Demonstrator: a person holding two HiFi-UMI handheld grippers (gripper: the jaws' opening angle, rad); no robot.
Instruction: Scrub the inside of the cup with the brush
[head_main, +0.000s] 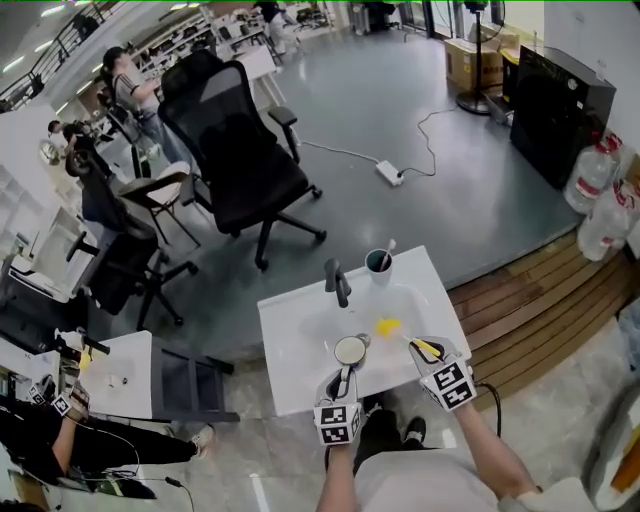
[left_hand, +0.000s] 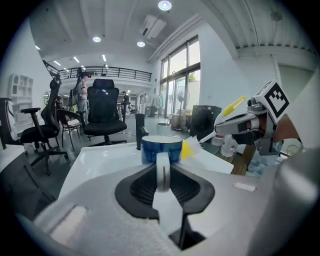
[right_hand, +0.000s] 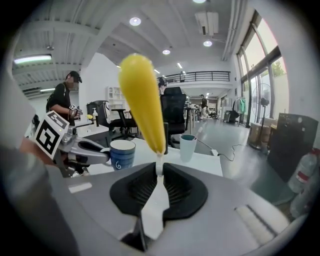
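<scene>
The left tongs are clenched on the white handle of the cup, pads pressing it from both sides, not fully together because the handle fills the gap. The cup is blue outside with a white swirl on its wall, white along the rim and white inside. It stands upright at the tips of the tongs, mouth facing up, over the near part of the white worktop, which dips into a sink basin.

The right tongs are clamped on the thin white neck of the brush. Its fat yellow handle rises up and back from the pads. Its yellow-and-white bristle head reaches out towards the cup and sits just beside the cup's right side, outside the rim. I cannot tell whether the bristles touch the wall.

Farther back on the worktop stands a dark tap, and beside it a teal tumbler with a white stick in it. Beyond, on the grey floor, is a black office chair.
</scene>
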